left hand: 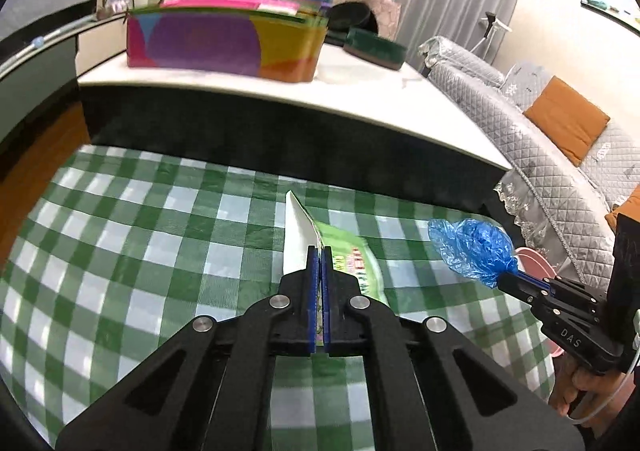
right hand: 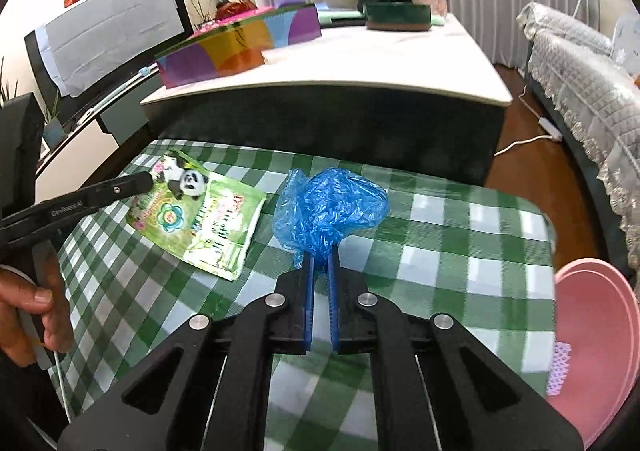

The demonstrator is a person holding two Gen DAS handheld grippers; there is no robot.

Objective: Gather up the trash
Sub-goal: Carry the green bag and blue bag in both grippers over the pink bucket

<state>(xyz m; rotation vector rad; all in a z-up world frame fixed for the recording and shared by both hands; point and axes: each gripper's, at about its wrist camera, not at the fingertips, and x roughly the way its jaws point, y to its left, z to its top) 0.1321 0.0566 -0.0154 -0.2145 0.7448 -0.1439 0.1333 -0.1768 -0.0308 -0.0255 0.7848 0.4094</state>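
A green snack wrapper with a panda print (left hand: 354, 257) (right hand: 200, 219) hangs above the green-checked cloth (left hand: 120, 251) (right hand: 440, 251), and my left gripper (left hand: 320, 249) (right hand: 150, 179) is shut on its edge. To its right a crumpled blue plastic bag (left hand: 472, 247) (right hand: 328, 207) is pinched at its lower end by my right gripper (right hand: 322, 255) (left hand: 506, 277), which is shut on it. Both pieces are lifted off the cloth. A person's hand (right hand: 36, 315) holds the left gripper's handle.
A pink basin (right hand: 600, 331) (left hand: 536, 263) sits low at the right edge of the cloth. Behind the cloth stands a white-topped low table (left hand: 360, 103) with a colourful box (left hand: 224, 43) and a green tin (left hand: 376, 47). A grey quilted sofa (left hand: 540, 123) runs along the right.
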